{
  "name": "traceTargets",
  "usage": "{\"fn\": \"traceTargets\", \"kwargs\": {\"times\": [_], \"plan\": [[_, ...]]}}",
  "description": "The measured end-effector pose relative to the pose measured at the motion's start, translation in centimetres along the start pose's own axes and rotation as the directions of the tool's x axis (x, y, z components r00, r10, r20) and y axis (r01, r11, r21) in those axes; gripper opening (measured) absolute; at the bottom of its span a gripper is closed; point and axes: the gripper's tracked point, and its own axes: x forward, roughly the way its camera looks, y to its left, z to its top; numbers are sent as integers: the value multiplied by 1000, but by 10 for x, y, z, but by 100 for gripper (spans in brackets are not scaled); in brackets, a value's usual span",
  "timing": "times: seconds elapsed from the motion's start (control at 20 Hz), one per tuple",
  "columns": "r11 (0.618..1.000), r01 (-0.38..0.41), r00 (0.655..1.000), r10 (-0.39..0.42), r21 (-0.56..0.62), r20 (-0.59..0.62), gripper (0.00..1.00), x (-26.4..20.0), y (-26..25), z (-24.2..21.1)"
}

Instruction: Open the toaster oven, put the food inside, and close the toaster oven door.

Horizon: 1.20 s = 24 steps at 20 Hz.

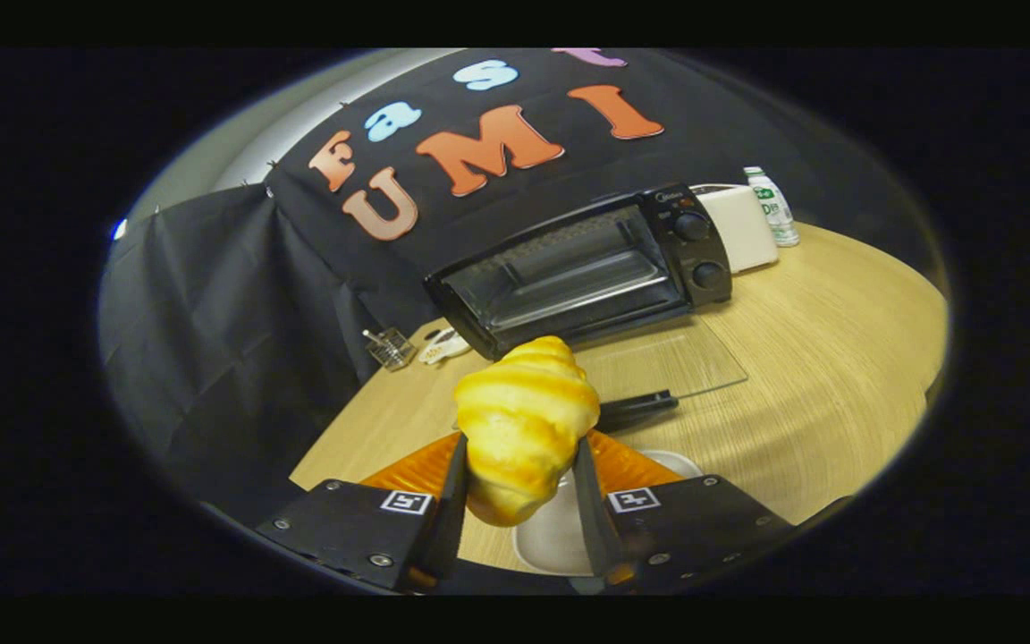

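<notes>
The gripper (519,447) is clamped on a croissant (524,420), both fingers pressing its sides, above a white plate (555,537) on the bench (837,358). Beyond it, the toaster oven (586,268) stands with its glass door (667,362) lying open.

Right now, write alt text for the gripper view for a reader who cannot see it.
The gripper is shut on a golden croissant, held above a white plate on a round wooden table. Beyond it, a black toaster oven stands with its glass door folded down flat onto the table. A plastic bottle and a white box stand behind the oven.
</notes>
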Motion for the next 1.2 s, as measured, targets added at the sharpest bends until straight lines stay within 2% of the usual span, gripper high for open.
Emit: {"fn": "traceTargets", "kwargs": {"times": [0.2,0.45,0.75,0.9,1.2], "plan": [[995,-61,998,59,73,31,56,32,5,33],[991,-76,995,68,114,70,56,79,2,70],[975,-47,997,32,219,74,56,132,-15,98],[974,23,996,-42,224,81,56,158,-36,106],[969,19,992,-49,246,115,56,198,-40,126]]}}
